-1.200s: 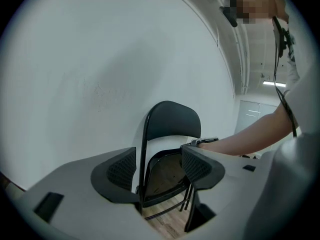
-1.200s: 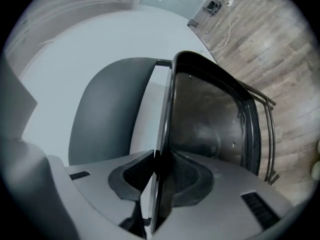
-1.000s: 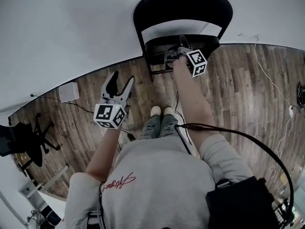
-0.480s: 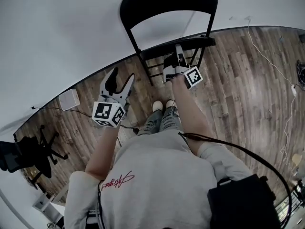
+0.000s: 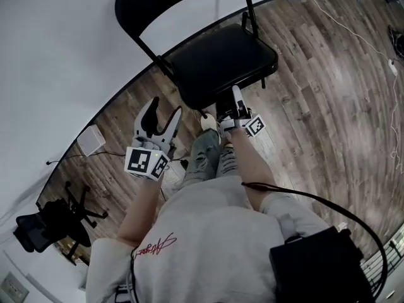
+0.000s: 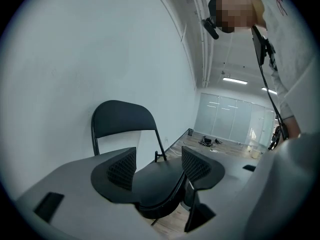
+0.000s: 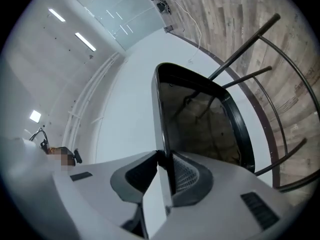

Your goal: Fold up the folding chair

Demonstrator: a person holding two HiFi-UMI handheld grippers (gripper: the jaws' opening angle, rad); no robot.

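Note:
The black folding chair (image 5: 221, 59) stands by the white wall, its seat spread out flat and its backrest (image 5: 170, 2) upright. My right gripper (image 5: 230, 106) is at the seat's front edge, just above the person's feet. In the right gripper view the seat's thin rim runs between the pads of this gripper (image 7: 162, 169), both pads touch it, and the seat's underside (image 7: 200, 129) fills the view beyond. These jaws have just been opening slightly. My left gripper (image 5: 163, 106) hangs open and empty to the left of the seat. From the left gripper (image 6: 160, 166) the chair (image 6: 120, 116) lies ahead.
A black office chair (image 5: 50, 223) stands at the lower left and a small white box (image 5: 91, 139) by the wall. Cables (image 5: 353, 36) trail over the wooden floor on the right. The person's feet (image 5: 211, 122) are right in front of the chair. Glass partitions (image 6: 230, 124) close the room's far end.
The chair now shows nearer the person's feet, with its seat broad where it looked thin before. The right gripper has come back and down with the seat edge. The left gripper shifted slightly.

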